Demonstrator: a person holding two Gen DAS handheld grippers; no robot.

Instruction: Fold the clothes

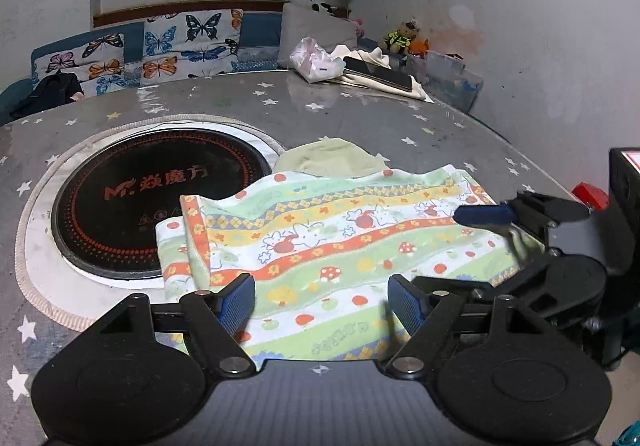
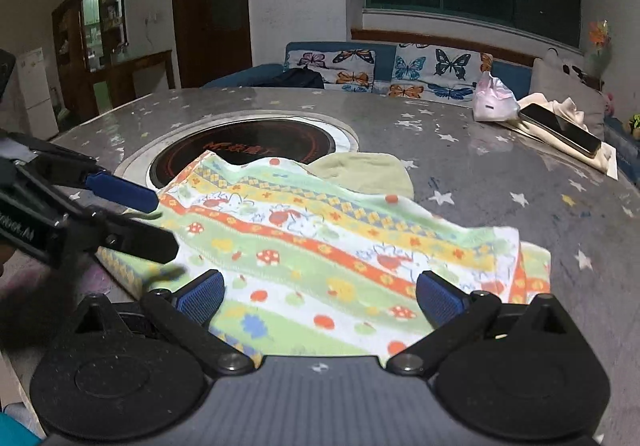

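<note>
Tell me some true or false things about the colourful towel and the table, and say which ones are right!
1. The colourful towel lies partly over the round black cooktop. True.
2. The left gripper is clamped shut on the towel. False: its jaws are open, pads apart above the towel.
3. A phone rests on the table, on pale cloth. True.
4. The towel is plain blue. False: it has stripes, mushrooms and bunnies.
5. A plain pale green cloth lies behind the towel. True.

The black cooktop [image 1: 160, 202] reads "M" followed by Chinese characters "焱魔方".
</note>
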